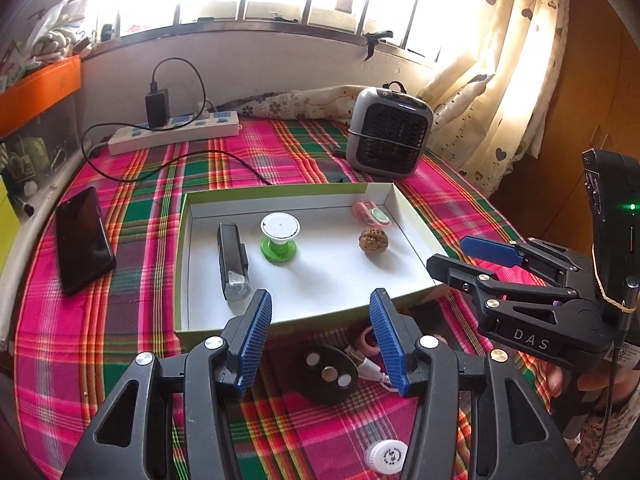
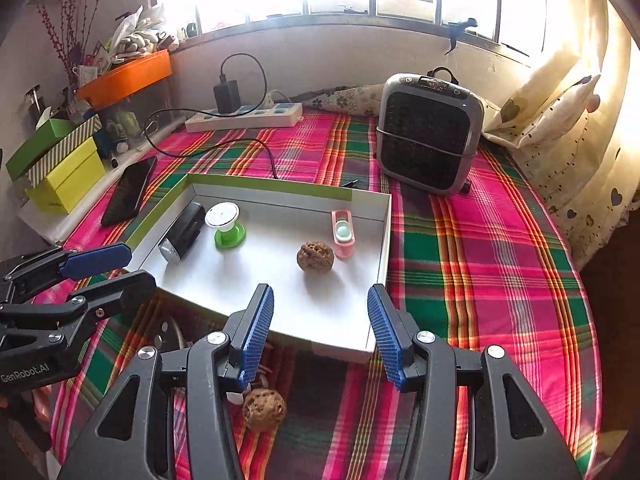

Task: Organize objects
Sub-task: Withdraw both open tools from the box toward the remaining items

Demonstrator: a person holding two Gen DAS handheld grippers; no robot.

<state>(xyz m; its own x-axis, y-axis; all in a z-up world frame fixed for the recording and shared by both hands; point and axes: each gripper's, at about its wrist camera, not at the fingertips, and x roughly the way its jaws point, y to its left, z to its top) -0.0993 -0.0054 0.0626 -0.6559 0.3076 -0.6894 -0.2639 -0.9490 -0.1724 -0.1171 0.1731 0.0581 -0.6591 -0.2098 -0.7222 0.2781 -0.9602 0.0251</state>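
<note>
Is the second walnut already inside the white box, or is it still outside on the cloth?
Outside. The second walnut lies on the plaid cloth, nearer than the white box, which holds the other walnut.

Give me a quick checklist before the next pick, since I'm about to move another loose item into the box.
1. Left gripper empty, jaws apart: ok.
2. Right gripper empty, jaws apart: ok.
3. Box has free floor: ok; the torch, green spool, pink case and one walnut leave the near half bare.
4. Loose walnut reachable: ok, it lies on the cloth just below the right gripper's left finger.
5. Black oval piece and white cap still outside the box: not ok.
6. Cable end free of the oval piece: cannot tell.
</note>
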